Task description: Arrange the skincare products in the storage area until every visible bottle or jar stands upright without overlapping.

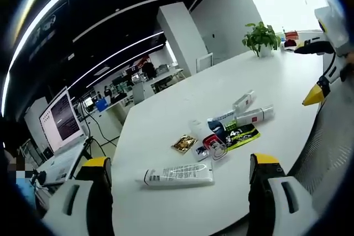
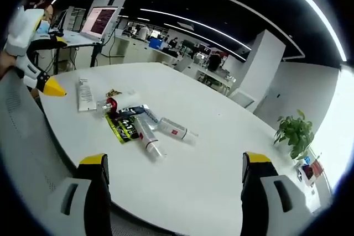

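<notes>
Left gripper view has the left hand-held gripper (image 1: 180,192) with jaws apart and empty above the near desk (image 1: 182,214) edge. Just beyond lies a white tube (image 1: 178,174) on its side, then a heap of bottles (image 1: 238,117) and sachets, all lying flat. Far off stands a plant (image 1: 261,38). The right hand-held gripper (image 2: 174,192) is likewise spread, empty. Nothing seems upright yet; the next move calls for gripping one bottle and standing it up.

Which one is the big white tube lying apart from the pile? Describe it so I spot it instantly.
On the white table, find the cluster of skincare items near the middle. Nearer the left gripper, apart from that cluster, lies the white tube on its side. It is the largest, plain white with dark print, beside a small gold packet.
</notes>
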`<action>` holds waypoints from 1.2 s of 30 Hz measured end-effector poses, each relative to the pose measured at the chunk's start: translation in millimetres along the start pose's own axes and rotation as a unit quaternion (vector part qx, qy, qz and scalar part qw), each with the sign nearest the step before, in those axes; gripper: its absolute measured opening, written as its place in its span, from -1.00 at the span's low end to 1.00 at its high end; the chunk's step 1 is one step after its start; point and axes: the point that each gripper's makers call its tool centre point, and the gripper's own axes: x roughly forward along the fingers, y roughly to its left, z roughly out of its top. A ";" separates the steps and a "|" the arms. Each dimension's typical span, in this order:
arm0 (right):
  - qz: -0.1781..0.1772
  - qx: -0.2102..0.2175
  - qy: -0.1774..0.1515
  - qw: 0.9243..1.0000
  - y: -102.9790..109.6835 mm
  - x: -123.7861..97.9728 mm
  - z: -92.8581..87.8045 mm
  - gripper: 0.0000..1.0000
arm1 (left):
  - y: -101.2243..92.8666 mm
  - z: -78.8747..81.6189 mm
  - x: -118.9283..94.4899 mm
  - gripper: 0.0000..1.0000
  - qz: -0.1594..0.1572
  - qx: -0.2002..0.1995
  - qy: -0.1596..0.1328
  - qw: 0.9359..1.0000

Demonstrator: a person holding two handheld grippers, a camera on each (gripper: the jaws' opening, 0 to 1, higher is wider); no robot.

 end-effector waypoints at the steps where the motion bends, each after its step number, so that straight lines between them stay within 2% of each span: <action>1: 0.001 -0.002 0.001 1.000 0.5 0.3 -0.1 0.99 | -0.3 -0.1 -0.2 0.98 -0.001 0.001 0.000 1.000; 12: 0.007 0.002 0.008 1.000 1.7 1.1 -2.7 0.99 | -3.5 0.8 -0.3 0.98 -0.010 0.000 -0.002 1.000; 20: 0.006 0.010 0.007 1.000 -0.5 0.5 -1.8 0.99 | -9.9 -4.5 0.7 0.98 -0.031 0.007 0.016 0.999; 22: 0.009 0.011 0.007 1.000 -0.6 0.7 -2.1 0.99 | -7.6 -7.5 2.9 0.98 -0.037 0.057 0.026 0.997; 24: 0.012 0.014 0.009 1.000 -0.1 1.0 -2.5 0.99 | -3.0 -6.7 7.0 0.98 -0.035 0.080 0.024 0.996; 28: 0.015 0.024 0.010 1.000 -1.6 1.1 -2.9 0.99 | 0.0 -5.6 14.1 0.98 -0.066 0.053 0.020 0.996; 30: 0.013 0.031 0.006 0.999 -3.8 0.1 -0.9 0.99 | -1.2 -11.2 18.1 0.98 -0.094 0.050 0.032 0.994; 32: 0.014 0.039 0.002 0.999 -5.3 -0.1 0.7 0.99 | -5.3 -20.8 22.6 0.98 -0.132 0.065 0.051 0.988; 36: 0.018 0.046 -0.002 0.999 -5.2 2.2 2.5 0.99 | -0.7 -28.4 31.9 0.94 -0.150 0.113 0.056 0.981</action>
